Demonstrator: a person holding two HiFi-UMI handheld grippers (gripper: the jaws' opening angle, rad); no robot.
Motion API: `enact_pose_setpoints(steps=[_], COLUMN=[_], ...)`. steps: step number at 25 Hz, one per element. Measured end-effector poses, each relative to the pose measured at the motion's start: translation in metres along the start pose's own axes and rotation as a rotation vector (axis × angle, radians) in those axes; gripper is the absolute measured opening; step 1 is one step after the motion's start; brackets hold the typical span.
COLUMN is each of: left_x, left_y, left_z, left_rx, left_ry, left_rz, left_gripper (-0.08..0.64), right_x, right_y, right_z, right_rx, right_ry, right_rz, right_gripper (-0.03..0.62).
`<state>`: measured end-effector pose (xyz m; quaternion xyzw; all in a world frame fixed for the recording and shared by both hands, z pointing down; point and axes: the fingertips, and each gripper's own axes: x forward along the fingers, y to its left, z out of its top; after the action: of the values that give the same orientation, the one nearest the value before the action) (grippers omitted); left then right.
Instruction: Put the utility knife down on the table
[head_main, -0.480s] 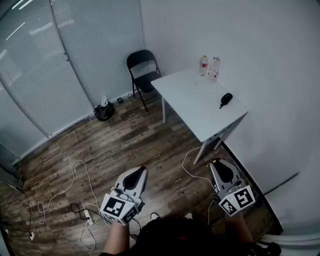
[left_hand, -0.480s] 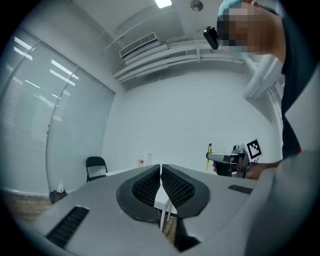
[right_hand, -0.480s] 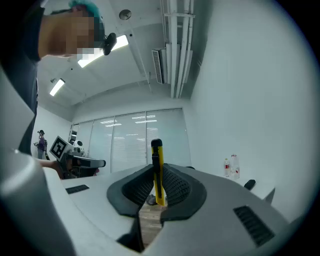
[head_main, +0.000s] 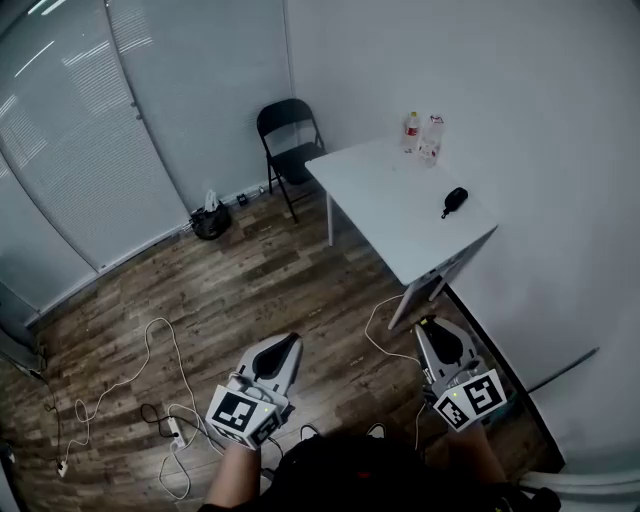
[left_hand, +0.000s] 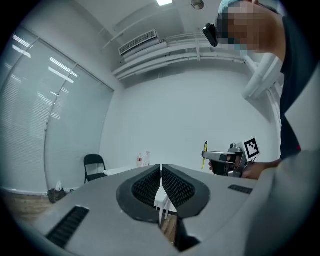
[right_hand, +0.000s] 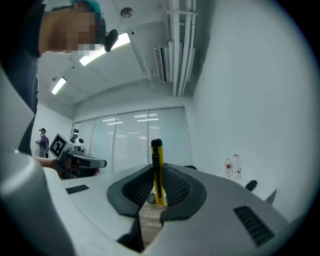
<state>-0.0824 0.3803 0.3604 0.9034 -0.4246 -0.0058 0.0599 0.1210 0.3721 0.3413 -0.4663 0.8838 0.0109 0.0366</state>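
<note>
A yellow utility knife (right_hand: 156, 150) stands upright between the jaws of my right gripper (right_hand: 159, 170), which is shut on it. The knife's top sticks out above the dark pads. In the head view this gripper (head_main: 433, 328) hovers over the wooden floor, just short of the near corner of the white table (head_main: 385, 200). From the left gripper view the knife (left_hand: 205, 154) shows as a thin yellow strip at the right gripper's tip. My left gripper (left_hand: 161, 184) is shut with nothing in it, and hangs over the floor (head_main: 288, 348) left of the right one.
On the table lie a small black object (head_main: 454, 200) and two bottles (head_main: 420, 134) at the far edge. A black folding chair (head_main: 288, 138) stands behind the table. Cables and a power strip (head_main: 172, 430) trail on the floor at left, and a dark bag (head_main: 209, 221) sits by the glass wall.
</note>
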Motion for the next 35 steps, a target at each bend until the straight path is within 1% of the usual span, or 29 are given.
enact_pose_setpoints(steps=[6,9,13,15,21,24,27,30,33,35], left_x=[0.003,0.000,0.003,-0.005,-0.036,-0.044,-0.045,-0.038,-0.024,-0.010], left_y=[-0.005,0.002,0.010,0.020,0.059,0.071,0.083,0.090,0.102,0.112], left_z=[-0.003,-0.004,-0.013,-0.017,-0.018,-0.025,-0.031,-0.033,-0.039,-0.040], left_rx=[0.021,-0.003,0.000,0.009,-0.028,-0.038,-0.029,-0.036,-0.039,-0.037], left_ry=[0.006,0.012,0.008,-0.002,0.002,0.009,0.022,0.006,0.030,0.050], left_rz=[-0.039,-0.033,-0.045,-0.048,-0.028,-0.054,-0.061,-0.082,-0.078,-0.066], left_gripper=[0.034,0.034,0.034,0.034,0.034,0.034,0.034,0.034,0.034,0.034], right_x=[0.004,0.009,0.020,0.027,0.056,0.065,0.066,0.070,0.084,0.098], right_y=[0.000,0.001,0.003,0.011,0.046,0.056,0.062,0.060,0.047,0.029], right_z=[-0.004,-0.008,-0.016,-0.019,-0.031,-0.036,-0.044,-0.051,-0.055,-0.057], right_rx=[0.031,0.074,0.082,0.087,0.082,0.087,0.087,0.093,0.086,0.079], right_ry=[-0.008,-0.017,0.002,0.012,0.034,0.039,0.064,0.086,0.091,0.088], right_rz=[-0.015,-0.022,-0.016,-0.020,-0.039,-0.061,-0.074,-0.082,-0.091,-0.096], right_gripper=[0.063,0.063,0.063,0.063,0.063,0.063,0.063,0.063,0.063,0.063])
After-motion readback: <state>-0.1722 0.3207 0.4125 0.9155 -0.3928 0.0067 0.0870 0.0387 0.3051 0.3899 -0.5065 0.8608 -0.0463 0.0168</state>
